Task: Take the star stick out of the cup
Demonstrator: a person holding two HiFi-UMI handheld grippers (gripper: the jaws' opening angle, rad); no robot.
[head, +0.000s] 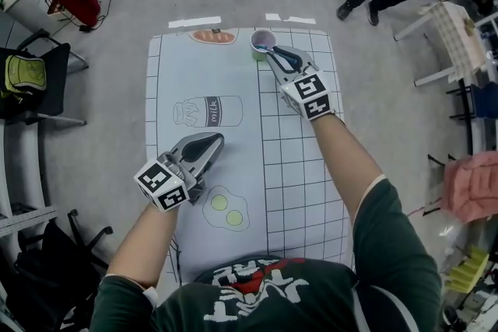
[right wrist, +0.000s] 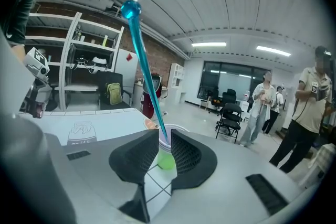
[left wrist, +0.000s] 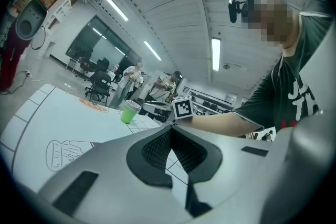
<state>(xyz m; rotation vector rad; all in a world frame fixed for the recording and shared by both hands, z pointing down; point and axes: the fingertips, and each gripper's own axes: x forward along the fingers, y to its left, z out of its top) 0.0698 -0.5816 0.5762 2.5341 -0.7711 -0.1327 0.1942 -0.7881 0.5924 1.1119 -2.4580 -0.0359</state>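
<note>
**Right gripper clamped on the stick at the cup; the lift is next**

Right gripper (right wrist: 164,139) reaches to the far end of the printed mat (head: 194,74), its tips at the rim of the cup (head: 254,42); in the right gripper view I read its jaws as drawn in on the thin blue stick (right wrist: 144,71), which runs up and to the left from between the pads to a rounded knob at its top; the left pad seems to touch it, and only a sliver shows on the other side. The stick's lower end sits inside the cup, so it is not yet out; the cup stands upright on the mat, green below and pale at the rim.

Left gripper (head: 217,139) rests well apart from all this, near me and just below the milk bottle drawing (head: 208,111); its jaws are together with nothing between them, and it does not touch the cup.

As I judge it, the grasp is made and the pull has not begun. The next move calls for a straight rise along the stick's own lean, high enough for the bottom end to pass the rim; the cup looks light and nothing holds it, so a sideways drag could tip it or carry it along. I would keep the pinch firm, since the stick is thin and smooth and could pivot between the pads.
</note>
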